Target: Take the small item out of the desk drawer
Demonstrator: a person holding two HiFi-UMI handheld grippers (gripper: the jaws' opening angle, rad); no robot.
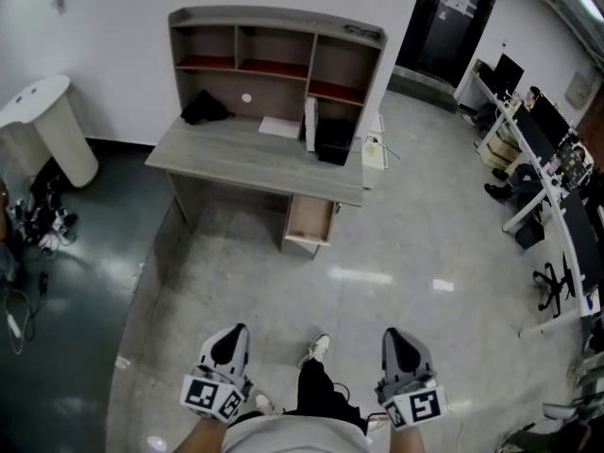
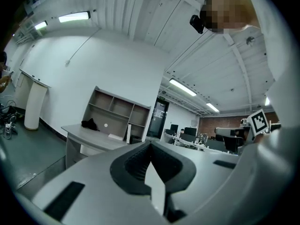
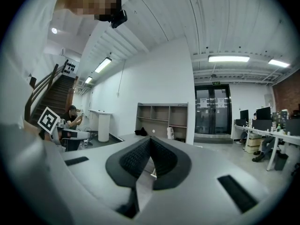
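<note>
A grey desk (image 1: 255,154) with a shelf hutch stands against the far wall. Its drawer (image 1: 310,219) is pulled open at the right front, showing a pale wooden inside. I cannot make out any small item in it from here. Both grippers are held low near the person's waist, well short of the desk. The left gripper (image 1: 229,338) is shut and empty, its pads meeting in the left gripper view (image 2: 150,145). The right gripper (image 1: 397,340) is also shut with nothing between its pads (image 3: 151,140). The desk (image 2: 93,137) shows small and distant in the gripper views (image 3: 161,121).
On the desk lie a black bundle (image 1: 203,109), a white sheet (image 1: 280,126) and a black box (image 1: 332,142). A white pedestal (image 1: 47,125) and floor cables (image 1: 33,220) are at the left. Office desks with monitors (image 1: 538,159) line the right. Glossy floor lies between me and the desk.
</note>
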